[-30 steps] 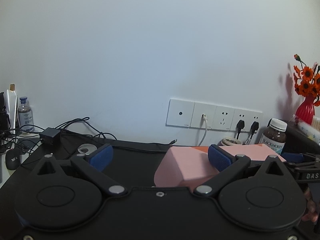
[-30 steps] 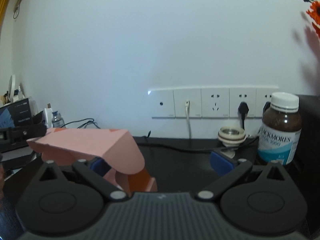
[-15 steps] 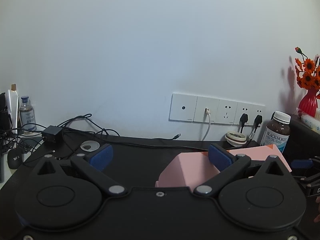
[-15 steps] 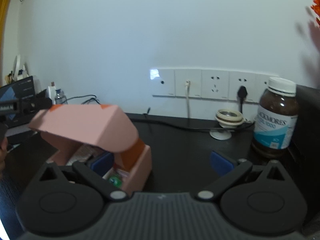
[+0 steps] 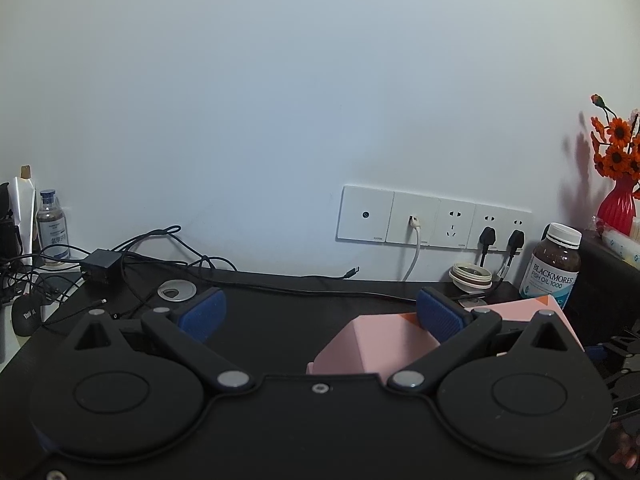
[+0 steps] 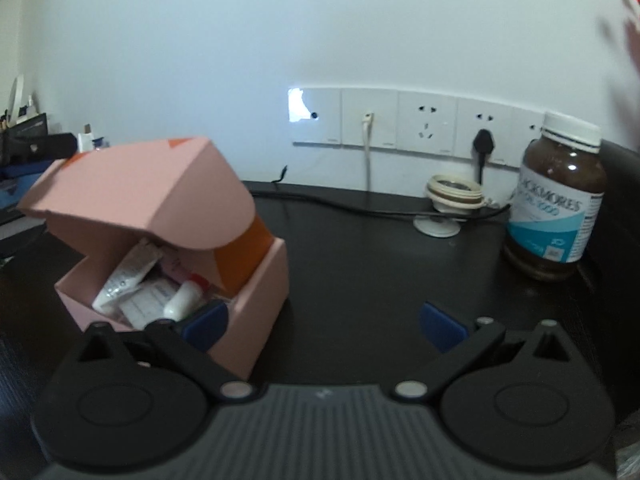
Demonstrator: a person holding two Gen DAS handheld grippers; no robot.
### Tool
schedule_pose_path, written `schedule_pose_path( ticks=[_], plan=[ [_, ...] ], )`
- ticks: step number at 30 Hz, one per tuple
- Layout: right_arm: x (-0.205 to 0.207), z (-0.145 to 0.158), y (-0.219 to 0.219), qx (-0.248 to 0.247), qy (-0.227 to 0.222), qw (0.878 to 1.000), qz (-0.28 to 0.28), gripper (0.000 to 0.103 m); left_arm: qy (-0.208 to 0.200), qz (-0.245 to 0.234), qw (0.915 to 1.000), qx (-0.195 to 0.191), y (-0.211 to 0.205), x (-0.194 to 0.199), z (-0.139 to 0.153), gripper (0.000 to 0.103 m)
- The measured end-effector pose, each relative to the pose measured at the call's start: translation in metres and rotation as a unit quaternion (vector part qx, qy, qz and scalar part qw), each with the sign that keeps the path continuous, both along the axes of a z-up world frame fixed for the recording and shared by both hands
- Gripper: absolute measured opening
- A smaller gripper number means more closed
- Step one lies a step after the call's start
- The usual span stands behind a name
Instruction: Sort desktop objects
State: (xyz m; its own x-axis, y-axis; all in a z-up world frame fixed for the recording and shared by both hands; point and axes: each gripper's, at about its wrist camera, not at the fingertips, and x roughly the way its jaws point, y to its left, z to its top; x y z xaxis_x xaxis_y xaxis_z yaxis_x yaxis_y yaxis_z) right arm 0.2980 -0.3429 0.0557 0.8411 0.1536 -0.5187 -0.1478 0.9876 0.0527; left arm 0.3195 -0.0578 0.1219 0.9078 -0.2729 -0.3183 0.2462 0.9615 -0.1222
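Pink box [image 6: 256,280] half-lidded, packets inside; fish-oil bottle [image 6: 556,204] stands outside on surface [image 6: 360,272]. Left tool [image 5: 320,312] and right tool [image 6: 324,324] both gape, holding nothing.

Dim cool light, fisheye-bent edges, right view blurred, glare on wall socket plate [image 6: 316,116]

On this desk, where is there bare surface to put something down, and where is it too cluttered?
Free: the dark desk between the pink box and the supplement bottle, in front of the black cable. Also the strip left of the box in the left view, up to the grommet. Crowded: the far left corner with tangled cables, and the box itself, already full.
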Motion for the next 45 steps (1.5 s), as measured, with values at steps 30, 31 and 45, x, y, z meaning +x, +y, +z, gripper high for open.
schedule_pose_path(
  ticks=[30, 31, 45],
  plan=[
    [-0.028, 0.033, 0.039, -0.008, -0.049, 0.992, 0.114, 0.102, 0.055, -0.011, 0.9984, 0.01, 0.013, -0.021, -0.053, 0.103],
    [-0.024, 0.032, 0.039, -0.006, -0.048, 0.994, 0.102, 0.102, 0.058, -0.009, 0.9983, 0.008, 0.015, -0.02, -0.053, 0.103],
    [0.009, -0.003, 0.007, 0.165, 0.022, 0.986, -0.02, 0.102, 0.064, 0.004, 0.9975, 0.031, 0.007, -0.02, -0.057, 0.103]
  ],
)
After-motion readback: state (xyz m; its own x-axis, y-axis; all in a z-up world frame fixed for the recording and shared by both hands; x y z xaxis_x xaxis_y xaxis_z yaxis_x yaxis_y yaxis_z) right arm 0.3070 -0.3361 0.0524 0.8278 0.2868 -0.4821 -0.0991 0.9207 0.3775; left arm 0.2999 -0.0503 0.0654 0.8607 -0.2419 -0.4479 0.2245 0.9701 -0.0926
